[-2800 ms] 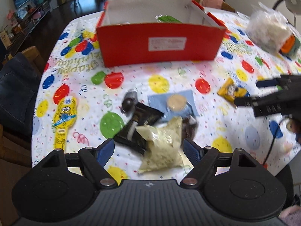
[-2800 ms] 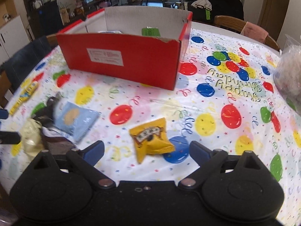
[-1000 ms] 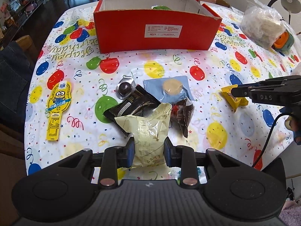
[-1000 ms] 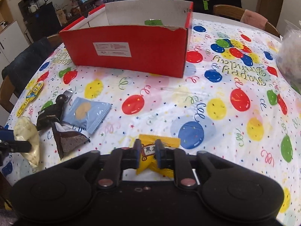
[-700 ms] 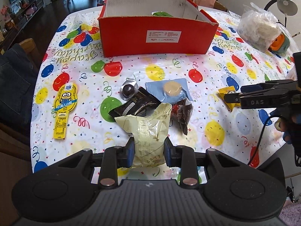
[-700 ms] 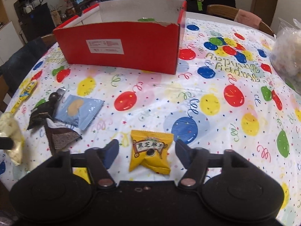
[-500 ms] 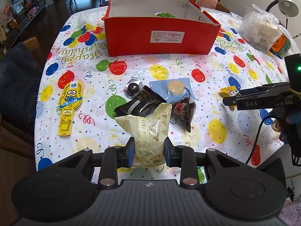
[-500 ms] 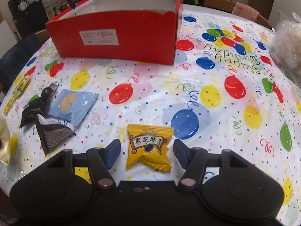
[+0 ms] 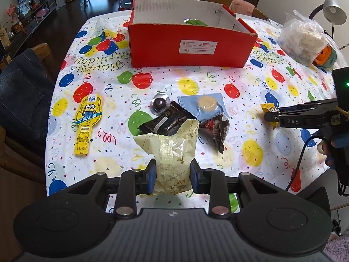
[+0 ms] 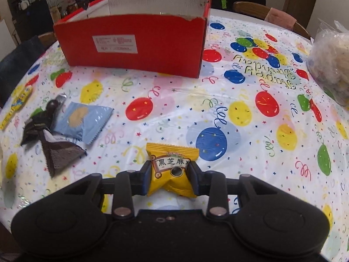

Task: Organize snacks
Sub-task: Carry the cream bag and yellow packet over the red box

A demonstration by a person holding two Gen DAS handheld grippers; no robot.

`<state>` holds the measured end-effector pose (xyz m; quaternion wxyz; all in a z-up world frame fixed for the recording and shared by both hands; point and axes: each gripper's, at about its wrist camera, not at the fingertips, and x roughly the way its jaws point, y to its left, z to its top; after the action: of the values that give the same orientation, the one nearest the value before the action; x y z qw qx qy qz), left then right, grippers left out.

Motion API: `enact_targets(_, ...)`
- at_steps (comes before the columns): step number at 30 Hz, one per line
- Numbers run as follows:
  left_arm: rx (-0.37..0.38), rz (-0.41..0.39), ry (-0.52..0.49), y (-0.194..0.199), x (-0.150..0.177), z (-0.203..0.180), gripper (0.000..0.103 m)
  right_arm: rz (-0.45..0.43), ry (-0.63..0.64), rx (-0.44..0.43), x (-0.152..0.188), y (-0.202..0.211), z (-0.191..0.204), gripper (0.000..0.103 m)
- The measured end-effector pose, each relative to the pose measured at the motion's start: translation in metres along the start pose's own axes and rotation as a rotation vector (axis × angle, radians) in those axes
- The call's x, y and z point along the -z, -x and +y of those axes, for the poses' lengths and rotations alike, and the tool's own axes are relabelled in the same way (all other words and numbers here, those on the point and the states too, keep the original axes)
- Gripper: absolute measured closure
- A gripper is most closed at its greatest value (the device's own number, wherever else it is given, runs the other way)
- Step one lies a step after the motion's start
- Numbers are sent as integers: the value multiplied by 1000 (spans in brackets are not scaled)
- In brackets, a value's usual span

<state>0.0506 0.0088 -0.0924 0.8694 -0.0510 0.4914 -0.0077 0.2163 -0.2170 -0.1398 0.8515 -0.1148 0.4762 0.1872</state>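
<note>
My left gripper (image 9: pixel 172 176) is shut on a pale yellow snack packet (image 9: pixel 170 150), held just above the balloon-print tablecloth (image 9: pixel 109 87). In the right wrist view my right gripper (image 10: pixel 170 178) has its jaws closing on a small yellow sesame snack (image 10: pixel 172 163), and the pads press its sides. From the left wrist view that right gripper (image 9: pixel 270 116) sits at the far right, with the yellow sesame snack (image 9: pixel 269 108) at its tip. The open red box (image 9: pixel 192 45) stands at the back of the table, a green packet (image 9: pixel 195 22) inside it.
Loose snacks lie mid-table: a blue packet (image 9: pixel 205 107), two dark packets (image 9: pixel 165 123), a silver-wrapped chocolate (image 9: pixel 160 104) and a yellow minion pack (image 9: pixel 87 122). A clear bag of white snacks (image 9: pixel 303 39) and a lamp (image 9: pixel 333 8) stand back right. A chair with jeans (image 9: pixel 19 96) is left.
My right gripper opened around the yellow sesame snack, then closed on it again. My left gripper kept hold of the pale packet and drew slightly up and back from the pile.
</note>
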Motion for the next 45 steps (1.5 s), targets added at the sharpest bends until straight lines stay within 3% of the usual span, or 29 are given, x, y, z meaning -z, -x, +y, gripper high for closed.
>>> enact_targets(14,1,-95,13,27,-18,10,73,-166,3,-51,-17,73,25,70)
enact_targets(24,-16,-149,-11,38,-61,5,73,-266,48,-69,-58,100,28,70)
enact_targets(33,-20,-163,-2,22,-133,-5,73,-307,65,-112,-116,90,6,70)
enact_targets(45,-59,-115,47,-27,-221,-12,73,-272,67,-175,-184,43,-22,70)
